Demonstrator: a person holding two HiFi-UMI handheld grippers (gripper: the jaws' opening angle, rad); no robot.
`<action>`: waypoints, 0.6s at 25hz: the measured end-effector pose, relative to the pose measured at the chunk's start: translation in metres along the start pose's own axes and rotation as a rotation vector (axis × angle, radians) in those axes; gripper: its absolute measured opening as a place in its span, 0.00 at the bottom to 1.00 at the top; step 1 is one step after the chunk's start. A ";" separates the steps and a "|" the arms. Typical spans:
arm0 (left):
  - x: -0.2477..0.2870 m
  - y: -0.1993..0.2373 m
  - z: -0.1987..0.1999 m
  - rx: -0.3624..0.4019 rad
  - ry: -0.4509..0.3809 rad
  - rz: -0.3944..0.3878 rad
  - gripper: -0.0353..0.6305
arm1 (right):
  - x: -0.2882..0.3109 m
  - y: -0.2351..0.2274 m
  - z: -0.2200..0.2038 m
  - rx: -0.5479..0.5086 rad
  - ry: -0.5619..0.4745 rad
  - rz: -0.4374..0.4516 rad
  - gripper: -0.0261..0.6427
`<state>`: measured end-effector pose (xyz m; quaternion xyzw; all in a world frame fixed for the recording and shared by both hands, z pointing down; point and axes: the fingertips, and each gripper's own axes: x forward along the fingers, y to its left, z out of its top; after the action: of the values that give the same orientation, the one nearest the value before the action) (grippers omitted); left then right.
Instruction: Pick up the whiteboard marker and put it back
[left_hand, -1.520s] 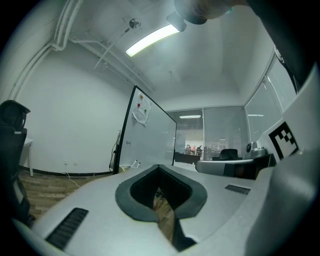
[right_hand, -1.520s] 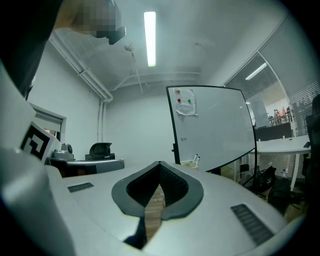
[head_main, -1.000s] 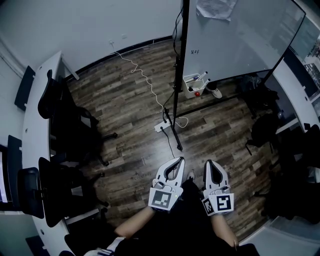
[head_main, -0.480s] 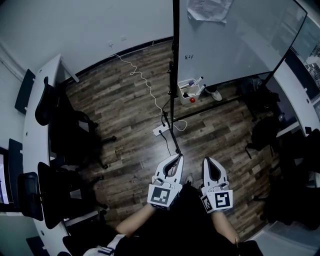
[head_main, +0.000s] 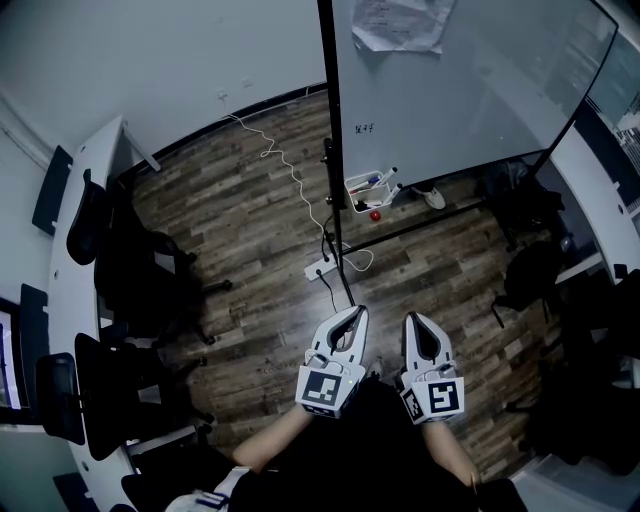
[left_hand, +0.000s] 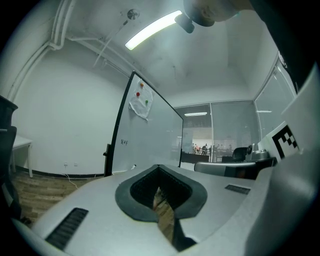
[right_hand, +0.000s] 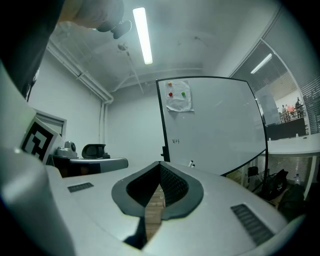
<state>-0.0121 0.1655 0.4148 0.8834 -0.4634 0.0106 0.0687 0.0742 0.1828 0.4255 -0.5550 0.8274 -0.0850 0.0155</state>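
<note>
A large whiteboard (head_main: 470, 80) on a black stand rises ahead of me, also seen in the right gripper view as the whiteboard (right_hand: 215, 125). A small white basket (head_main: 368, 190) hangs at its lower edge with markers (head_main: 385, 179) sticking out of it. A red object (head_main: 375, 214) lies on the floor just below. My left gripper (head_main: 357, 313) and right gripper (head_main: 413, 319) are held side by side, level, well short of the board. Both are shut with nothing between the jaws. Marker tips (right_hand: 191, 163) peek over the right gripper's jaws.
A power strip (head_main: 322, 265) and a white cable (head_main: 285, 160) lie on the wooden floor by the stand's foot. Black office chairs (head_main: 135, 265) and a curved white desk (head_main: 80, 210) line the left side. Dark bags and chairs (head_main: 530, 275) crowd the right.
The whiteboard, its stand and the basket have slid leftward and slightly nearer in the head view as I walk. Both grippers stay shut and side by side.
</note>
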 end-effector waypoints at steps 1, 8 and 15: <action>0.005 0.000 -0.001 -0.004 0.004 0.003 0.06 | 0.003 -0.004 0.001 0.001 0.001 0.004 0.06; 0.032 -0.001 -0.005 -0.003 0.012 0.044 0.06 | 0.018 -0.029 0.000 0.009 0.015 0.036 0.06; 0.050 -0.001 -0.002 -0.006 0.020 0.095 0.06 | 0.029 -0.046 0.003 0.021 0.031 0.082 0.06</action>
<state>0.0176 0.1251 0.4204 0.8601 -0.5041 0.0214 0.0753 0.1058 0.1387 0.4322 -0.5189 0.8487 -0.1015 0.0120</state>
